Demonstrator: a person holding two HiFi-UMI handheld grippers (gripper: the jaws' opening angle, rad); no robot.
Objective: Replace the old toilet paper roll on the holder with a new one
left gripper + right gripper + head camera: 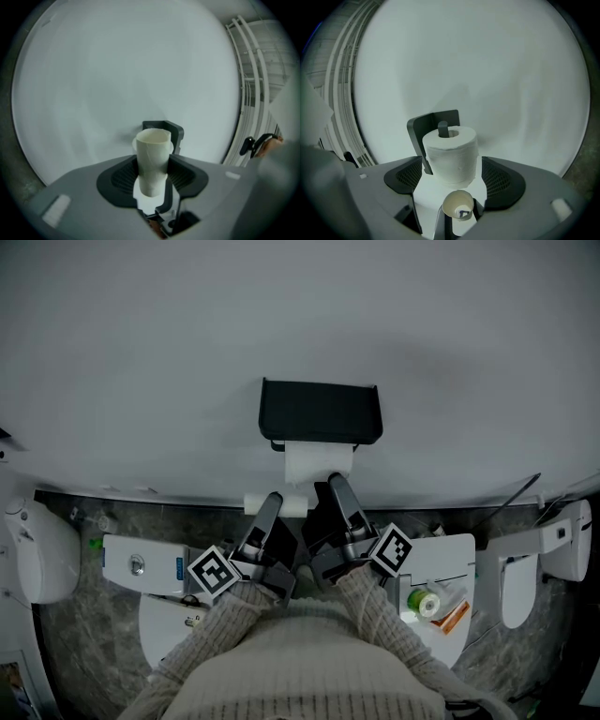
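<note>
A black wall holder carries a full white toilet paper roll on its peg. In the right gripper view that roll sits on the black peg just ahead of my right gripper, whose jaws stand open on either side of it without pressing. My right gripper is just under the roll in the head view. My left gripper is shut on an empty cardboard tube, held below and left of the holder. The tube's open end shows low in the right gripper view.
A plain white wall fills most of every view. White toilet fixtures stand at left and right on a dark marbled floor. Flat white lids lie below my hands, one bearing a green item. White rails run beside the wall.
</note>
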